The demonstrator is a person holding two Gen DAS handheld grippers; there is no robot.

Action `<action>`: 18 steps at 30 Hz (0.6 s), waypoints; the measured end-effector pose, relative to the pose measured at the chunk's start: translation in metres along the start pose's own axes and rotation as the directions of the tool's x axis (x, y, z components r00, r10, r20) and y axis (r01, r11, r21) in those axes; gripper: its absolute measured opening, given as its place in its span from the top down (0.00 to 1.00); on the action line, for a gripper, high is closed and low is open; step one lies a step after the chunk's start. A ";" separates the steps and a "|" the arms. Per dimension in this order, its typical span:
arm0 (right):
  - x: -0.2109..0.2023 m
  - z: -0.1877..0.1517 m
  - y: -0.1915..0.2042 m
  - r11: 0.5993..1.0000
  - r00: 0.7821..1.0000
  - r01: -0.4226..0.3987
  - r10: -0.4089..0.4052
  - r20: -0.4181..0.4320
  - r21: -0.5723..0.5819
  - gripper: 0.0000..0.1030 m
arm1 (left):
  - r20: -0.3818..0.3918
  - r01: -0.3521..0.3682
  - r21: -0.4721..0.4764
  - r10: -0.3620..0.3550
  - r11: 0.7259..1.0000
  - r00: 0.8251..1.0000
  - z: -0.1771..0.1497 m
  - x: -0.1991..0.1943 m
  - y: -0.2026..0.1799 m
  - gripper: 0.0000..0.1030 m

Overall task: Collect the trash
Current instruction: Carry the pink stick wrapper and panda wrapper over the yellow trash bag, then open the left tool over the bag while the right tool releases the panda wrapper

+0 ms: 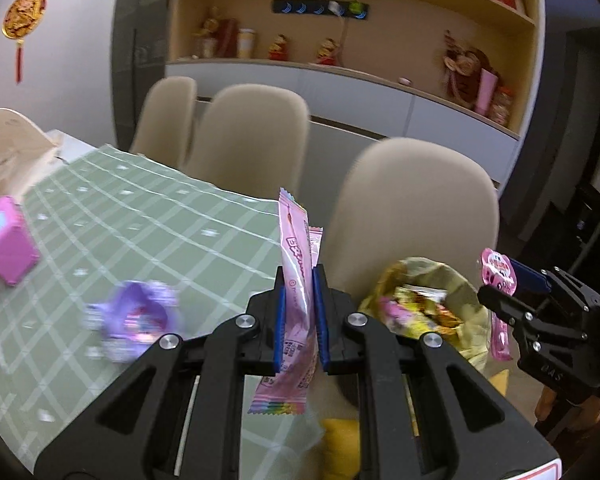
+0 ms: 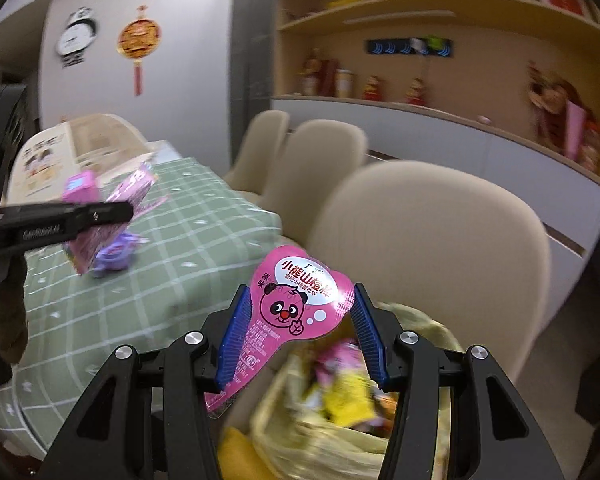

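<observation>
Two gripped candy wrappers carried toward a yellow trash bag beside a table.

A thin, crinkly pink stick wrapper, light and slippery, stands upright, pinched mid-length in the left gripper. A panda-printed lollipop wrapper, flat and floppy, spans the right gripper, clamped at its edges. The trash bag gapes just beneath; purple clutter stays on the green tablecloth.
</observation>
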State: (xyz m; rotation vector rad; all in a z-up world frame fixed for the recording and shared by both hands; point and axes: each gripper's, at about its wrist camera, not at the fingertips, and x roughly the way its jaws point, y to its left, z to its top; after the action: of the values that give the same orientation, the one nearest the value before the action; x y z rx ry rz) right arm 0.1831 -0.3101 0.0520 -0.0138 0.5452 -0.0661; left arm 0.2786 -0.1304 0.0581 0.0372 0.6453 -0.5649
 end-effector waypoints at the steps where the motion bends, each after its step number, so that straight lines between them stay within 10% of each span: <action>1: 0.001 -0.003 -0.010 1.000 1.000 0.016 -0.016 -0.005 0.013 0.53 | -0.008 0.013 0.003 -0.013 1.000 1.000 -0.001 0.007 -0.008 0.88; 18: 0.025 -0.048 -0.099 0.981 0.989 0.132 -0.120 -0.087 0.144 0.53 | -0.180 0.154 0.045 -0.144 0.987 0.973 -0.027 0.102 -0.108 0.88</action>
State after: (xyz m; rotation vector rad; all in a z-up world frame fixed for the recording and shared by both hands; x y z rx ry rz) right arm 0.1736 -0.4105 0.0013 0.1004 0.6155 -0.2317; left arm 0.2752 -0.2662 -0.0075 0.0950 0.8083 -0.7314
